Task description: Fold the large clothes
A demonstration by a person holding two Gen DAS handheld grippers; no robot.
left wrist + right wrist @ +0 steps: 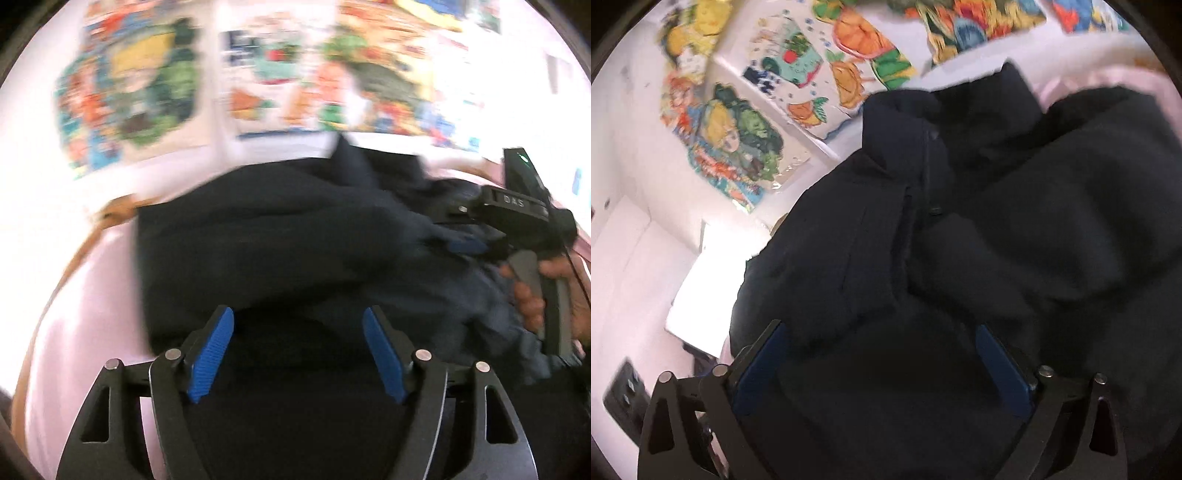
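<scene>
Left wrist view: the left gripper (297,350) is spread wide with its blue pads (210,354) apart and nothing between them, above a dark navy jacket (258,240) that lies bunched on a pale pink surface (81,332). At right, a hand (554,295) holds the right gripper (465,245), low against the fabric. Right wrist view: its jaws are parted, with jacket folds lying between them; whether they pinch the cloth cannot be told. Colourful posters (738,147) cover the white wall.
</scene>
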